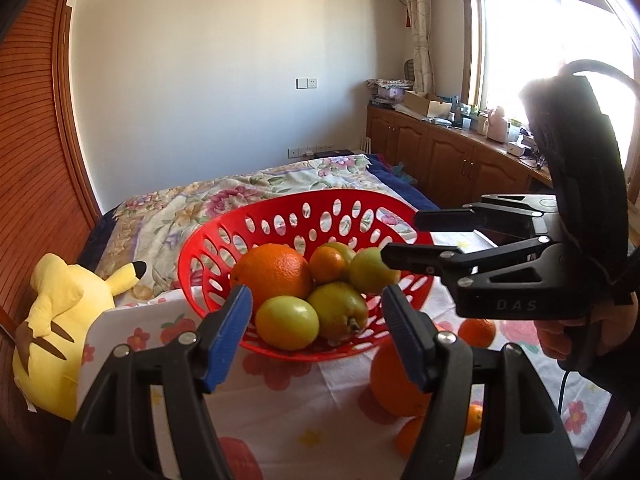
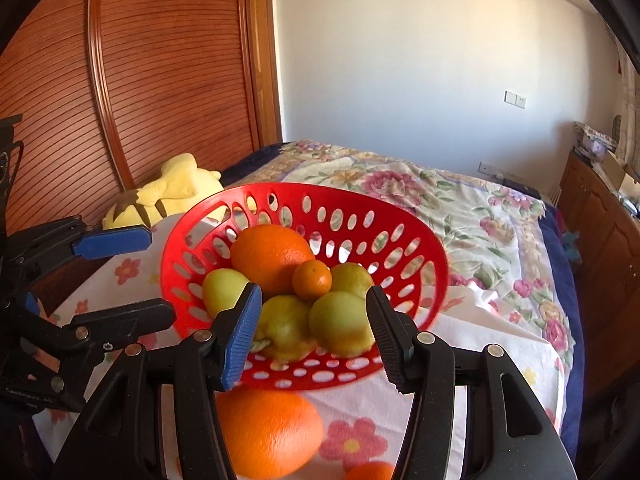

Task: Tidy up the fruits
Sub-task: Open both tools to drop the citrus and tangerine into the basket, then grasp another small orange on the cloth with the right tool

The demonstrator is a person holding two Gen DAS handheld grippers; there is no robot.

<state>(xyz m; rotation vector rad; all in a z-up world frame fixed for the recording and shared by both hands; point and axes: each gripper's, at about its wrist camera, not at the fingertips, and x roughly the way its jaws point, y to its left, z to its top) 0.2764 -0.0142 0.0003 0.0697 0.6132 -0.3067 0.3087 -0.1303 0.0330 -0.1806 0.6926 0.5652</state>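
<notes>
- Holding fruit: red basket [image 1: 208,264] on flowered cloth, one large orange [image 1: 272,276], one mandarin [image 2: 312,280], yellow-green fruits.
- Lying loose at 5 o'clock: second orange [image 2: 268,432].
- Left hand-held gripper [image 1: 316,336]: spread, empty.
- Right hand-held gripper [image 2: 312,336]: spread, empty.

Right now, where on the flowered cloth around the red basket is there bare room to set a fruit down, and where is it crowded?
Free: the flowered cloth in front of the red basket, between the basket and the left tongs; also the cloth right of the basket in the right wrist view.

Crowded: beside the big orange and the small oranges near the right tongs.
</notes>
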